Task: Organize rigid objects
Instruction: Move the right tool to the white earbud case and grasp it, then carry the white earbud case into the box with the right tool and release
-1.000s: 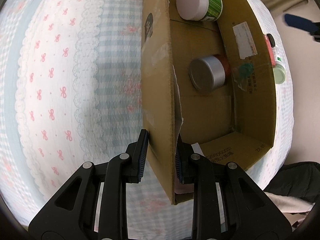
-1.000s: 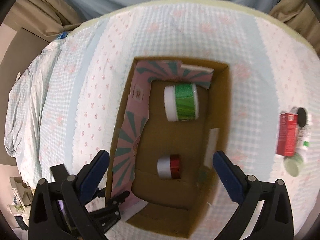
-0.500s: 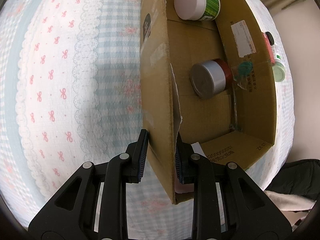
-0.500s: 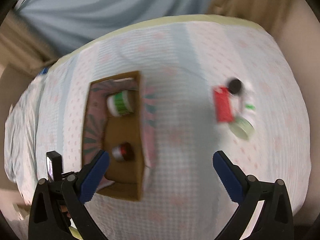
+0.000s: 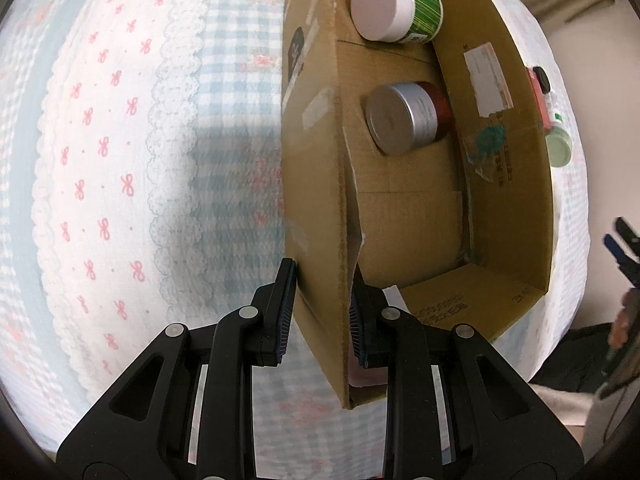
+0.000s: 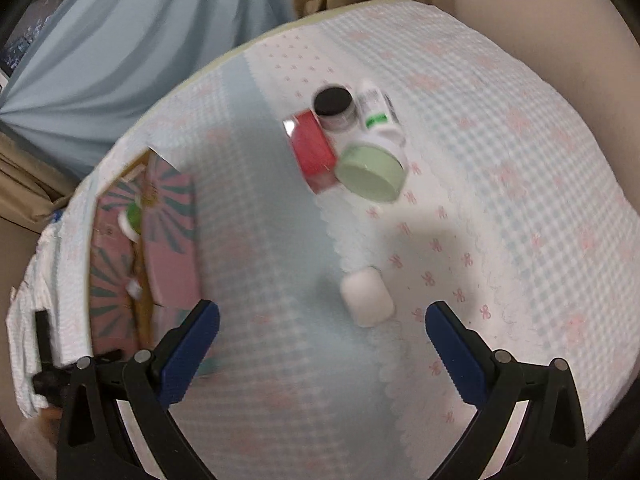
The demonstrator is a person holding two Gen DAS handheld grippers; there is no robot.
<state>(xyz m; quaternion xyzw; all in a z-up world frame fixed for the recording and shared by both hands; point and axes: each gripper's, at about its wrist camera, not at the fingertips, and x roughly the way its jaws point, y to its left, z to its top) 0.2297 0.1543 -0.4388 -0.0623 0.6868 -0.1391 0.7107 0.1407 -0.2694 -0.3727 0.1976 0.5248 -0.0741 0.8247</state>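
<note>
My left gripper (image 5: 322,312) is shut on the near side wall of an open cardboard box (image 5: 320,184). Inside the box lie a green jar with a white lid (image 5: 396,8) and a red jar with a silver lid (image 5: 404,118). My right gripper (image 6: 322,334) is open and empty above the bedspread. Ahead of it lies a small white container (image 6: 366,298). Farther off is a cluster: a red box (image 6: 314,152), a black-lidded jar (image 6: 334,104), a white bottle with a green label (image 6: 378,118) and a pale green lidded jar (image 6: 370,174). The box (image 6: 168,236) shows at the left.
The bed (image 6: 500,200) is covered with a blue-check and pink-bow spread. Blue curtain (image 6: 120,40) hangs behind it. The bed's right edge drops off beside the cluster. Dark clothing (image 5: 580,344) lies off the bed at lower right of the left wrist view.
My right gripper has swung from above the box to the right, over the loose items on the bedspread. My left gripper keeps its hold on the box wall.
</note>
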